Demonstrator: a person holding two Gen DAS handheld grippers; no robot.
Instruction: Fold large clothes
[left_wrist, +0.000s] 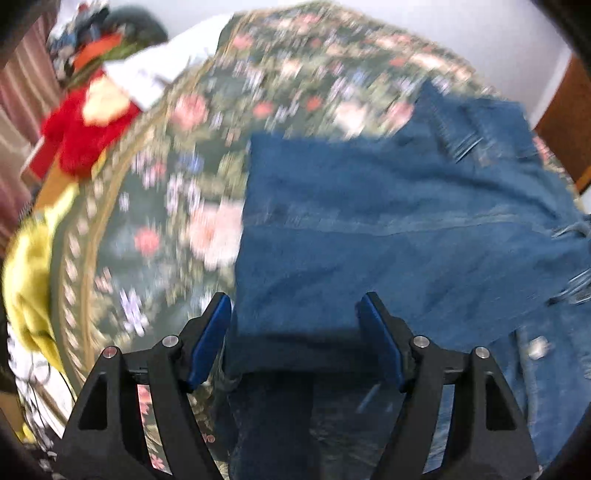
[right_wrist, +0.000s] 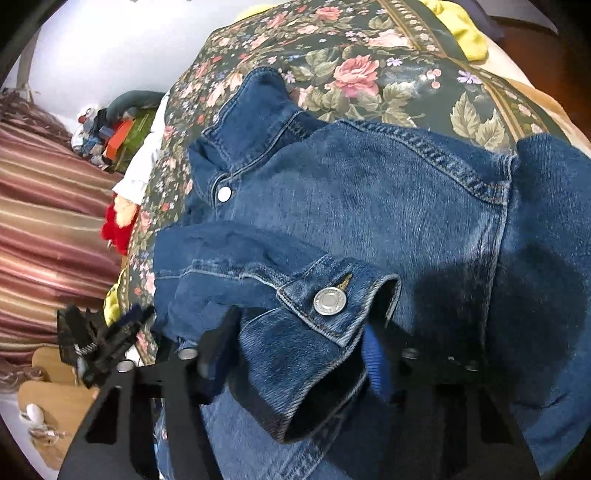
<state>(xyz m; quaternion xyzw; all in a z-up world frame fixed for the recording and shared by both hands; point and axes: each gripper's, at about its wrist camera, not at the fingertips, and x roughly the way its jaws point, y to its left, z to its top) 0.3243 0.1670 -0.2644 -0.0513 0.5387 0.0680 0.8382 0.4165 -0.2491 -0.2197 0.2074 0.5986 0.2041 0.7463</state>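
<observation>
We see the left gripper (left_wrist: 293, 332) with its two blue-padded black fingers (left_wrist: 208, 339) spread wide, and a folded edge of the dark blue denim jacket (left_wrist: 388, 221) lies in the gap between them; the view is blurred, so we cannot tell whether either pad touches the cloth, but nothing is pinched. Ahead of those fingers the jacket spreads flat over the dark green floral bedspread (left_wrist: 177, 206), reaching off to their right, where a frayed hem shows. Off to the left of the left fingers, past the edge of the bedspread, lie a crumpled yellow cloth (left_wrist: 29, 280) and, farther ahead, a red plush toy (left_wrist: 85, 133). In the right wrist view the jacket fills most of the frame, its collar (right_wrist: 255, 122) ahead and to the left with a small silver snap (right_wrist: 224, 193) below it. A buttoned denim sleeve cuff (right_wrist: 332, 306) with a round silver metal button (right_wrist: 330, 301) is draped right across the right gripper (right_wrist: 295, 354), hiding most of its fingers; only the black tip of the left finger (right_wrist: 221, 332) and a strip of blue pad on the other side show. The cuff sits between them, but we cannot tell how far apart they stand or whether they grip it. A red-striped curtain (right_wrist: 48, 236) hangs off to the left.
</observation>
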